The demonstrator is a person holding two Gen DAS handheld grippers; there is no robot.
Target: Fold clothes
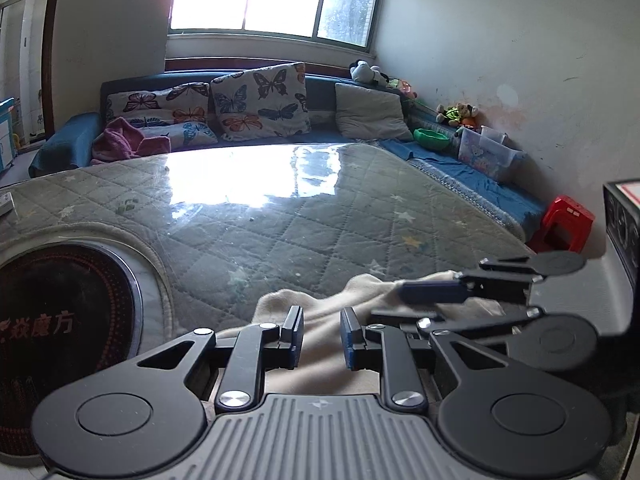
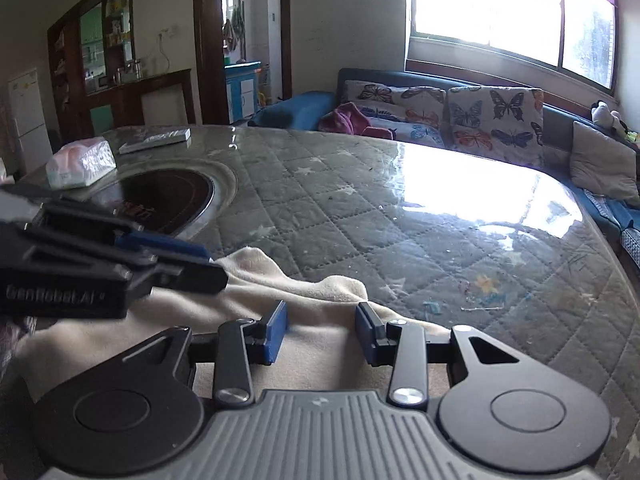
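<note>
- Nearest thing in the left wrist view is the left gripper (image 1: pixel 322 336), and its blue pads sit a little apart over the cream cloth (image 1: pixel 320 364) with nothing pinched between them.
- Same deal on the other side: the right gripper (image 2: pixel 321 332) has its pads a bit wider apart, hanging over the same cloth (image 2: pixel 312 304), no grip that I can see.
- The cloth is bunched up at the near edge of the quilted table cover (image 1: pixel 280 232), under both grippers.
- The two grippers are close beside each other; each pokes into the other's view.
- Left of the cloth there's a round dark cooktop (image 1: pixel 60 320) set into the table.
- Far left on the table: a tissue pack (image 2: pixel 80 164) and a remote (image 2: pixel 156 140).
- Beyond the far edge, a blue sofa (image 1: pixel 72 144) with butterfly cushions (image 1: pixel 260 100).
</note>
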